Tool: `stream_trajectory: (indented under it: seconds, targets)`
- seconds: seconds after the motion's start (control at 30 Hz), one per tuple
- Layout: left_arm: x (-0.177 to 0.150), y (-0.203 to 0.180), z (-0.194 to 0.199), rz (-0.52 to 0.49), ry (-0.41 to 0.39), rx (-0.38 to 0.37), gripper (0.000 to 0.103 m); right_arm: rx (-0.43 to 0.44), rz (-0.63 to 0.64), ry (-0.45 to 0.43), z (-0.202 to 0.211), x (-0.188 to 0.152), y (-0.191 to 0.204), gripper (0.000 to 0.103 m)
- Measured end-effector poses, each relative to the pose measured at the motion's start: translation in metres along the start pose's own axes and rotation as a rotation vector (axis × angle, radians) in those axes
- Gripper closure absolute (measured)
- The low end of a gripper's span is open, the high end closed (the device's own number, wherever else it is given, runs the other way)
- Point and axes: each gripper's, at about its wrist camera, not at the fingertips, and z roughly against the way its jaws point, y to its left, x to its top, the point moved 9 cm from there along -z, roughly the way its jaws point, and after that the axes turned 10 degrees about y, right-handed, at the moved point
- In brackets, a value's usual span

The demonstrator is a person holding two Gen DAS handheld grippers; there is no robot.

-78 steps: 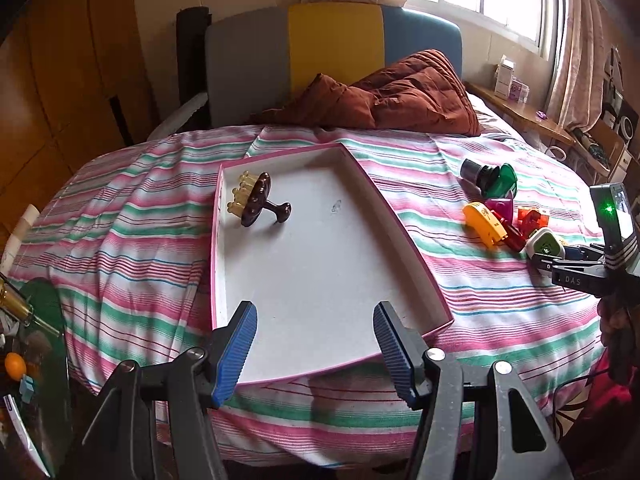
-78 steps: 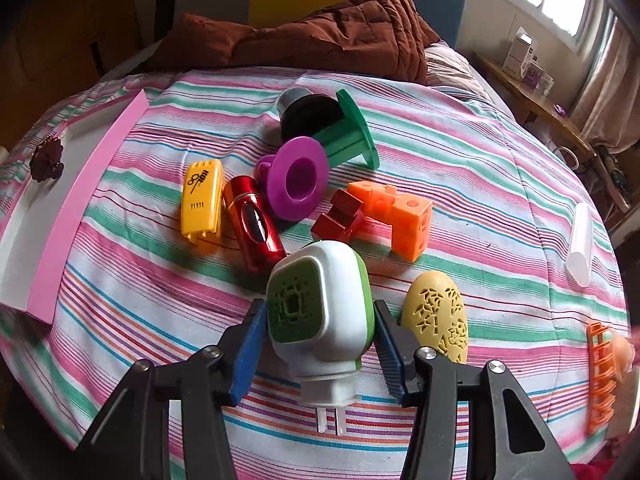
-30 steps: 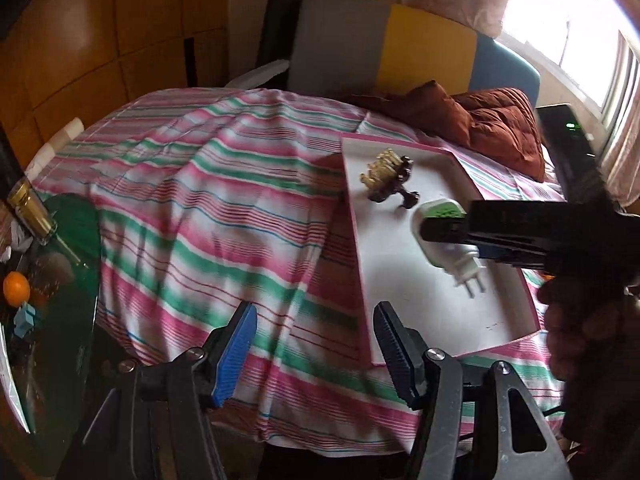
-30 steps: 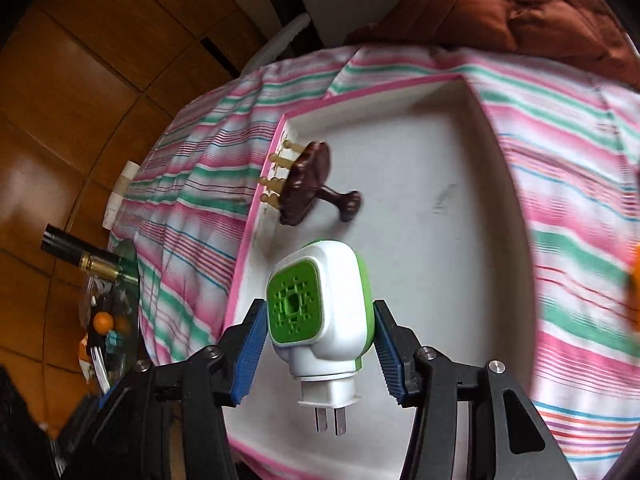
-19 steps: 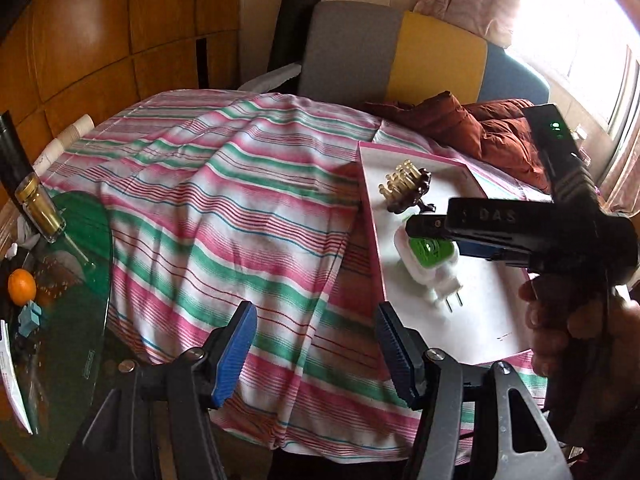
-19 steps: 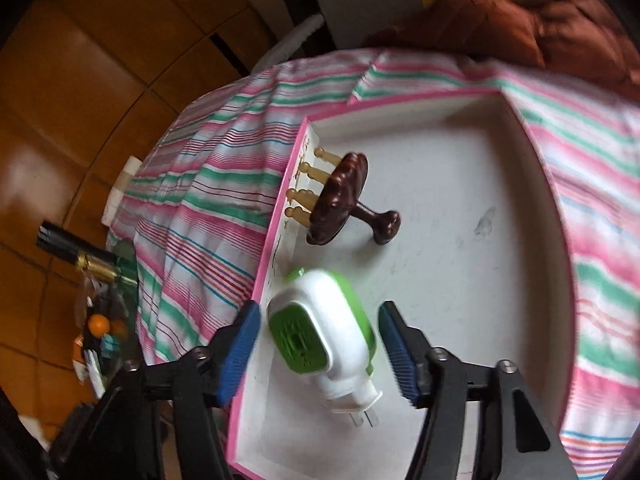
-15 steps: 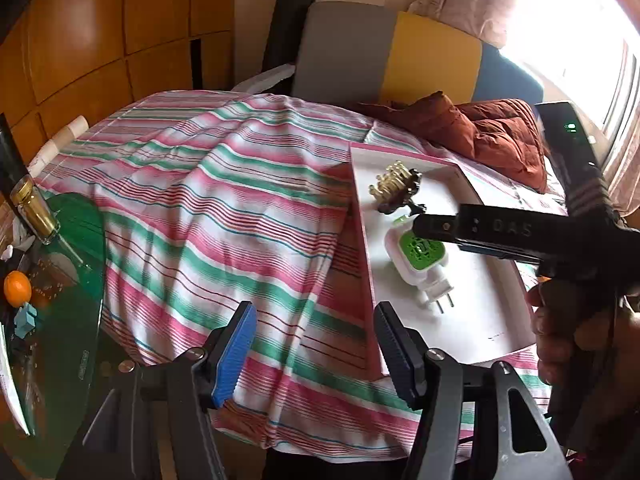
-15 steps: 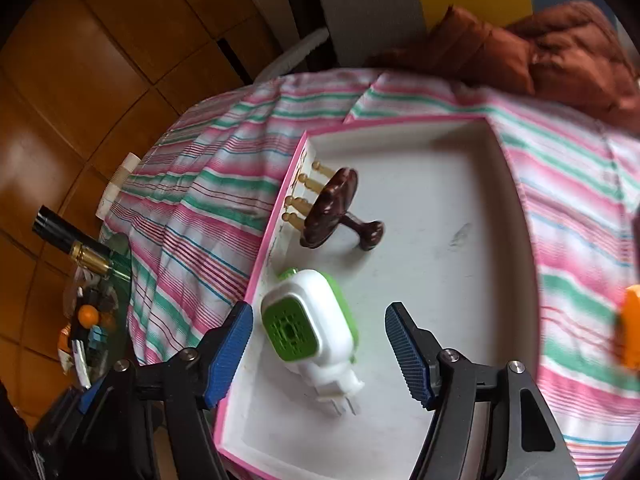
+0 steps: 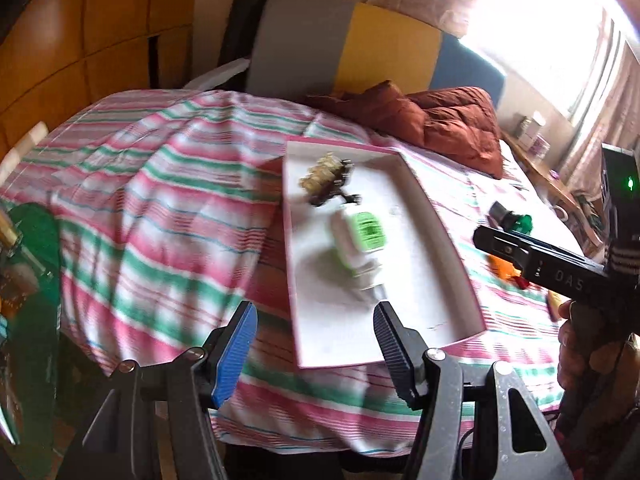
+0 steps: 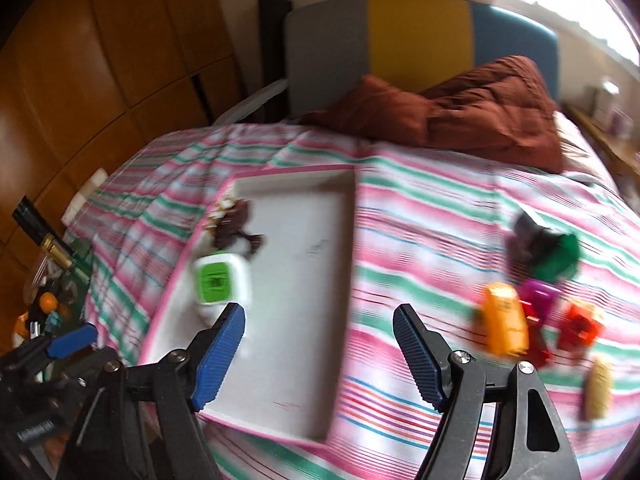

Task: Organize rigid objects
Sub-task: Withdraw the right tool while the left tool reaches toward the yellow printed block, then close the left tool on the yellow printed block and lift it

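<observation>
Lying on its back inside a shallow white tray with a pink rim [image 10: 348,264] is a white plug-in device with a green grille [image 10: 218,280], close to the tray's left wall. Just beyond it in the same tray sits a dark brown knobbed piece with pale pegs [image 10: 232,222], blurred by motion. The tray rests on a bed covered in a pink, green and white striped cover [image 10: 420,216].

Both pairs of tongs are spread wide and grasp nothing. The right tongs [image 10: 320,354] hang above the tray's near end — the plug-in device lies just ahead of the left blue pad [image 10: 218,350], apart from it. The left tongs [image 9: 312,350] hover at the near edge of the bed, with the tray's near corner between the pads.

From the left wrist view the plug-in device [image 9: 360,242] shows mid-tray, its prong end (too blurred to make out the pins) toward the camera, and the body of the right tool crosses the right side, a hand [image 9: 580,344] gripping its handle.

On the striped cover to the right of the tray, well apart from it, lies a cluster of small things: a yellow-orange case [image 10: 504,324], a magenta piece [image 10: 538,298], a red-orange block [image 10: 580,326], a green-and-dark spool [image 10: 548,248] and a pale yellow oval [image 10: 598,388]. A rust-brown quilt [image 10: 460,112] is bunched at the head of the bed.
</observation>
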Motion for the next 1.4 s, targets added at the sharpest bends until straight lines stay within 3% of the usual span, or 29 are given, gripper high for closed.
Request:
stream_trajectory:
  seconds: [0.4, 0.63, 0.97, 1.27, 1.4]
  targets:
    - [0.018, -0.109, -0.007, -0.215, 0.036, -0.133, 0.042, -0.247, -0.242, -0.041, 0.063, -0.038, -0.175, 0.025]
    - [0.028, -0.189, -0.037, -0.323, 0.086, -0.161, 0.042, -0.312, -0.384, -0.077, 0.083, -0.063, -0.251, 0.024]
    - [0.041, -0.257, -0.12, -0.295, 0.227, -0.165, 0.047, -0.235, -0.473, -0.112, 0.091, -0.071, -0.27, 0.024]
    - [0.056, -0.286, -0.161, -0.298, 0.235, -0.162, 0.049, -0.208, -0.493, -0.116, 0.094, -0.069, -0.272, 0.024]
    - [0.059, -0.29, -0.181, -0.306, 0.23, -0.134, 0.056, -0.202, -0.49, -0.113, 0.093, -0.068, -0.271, 0.023]
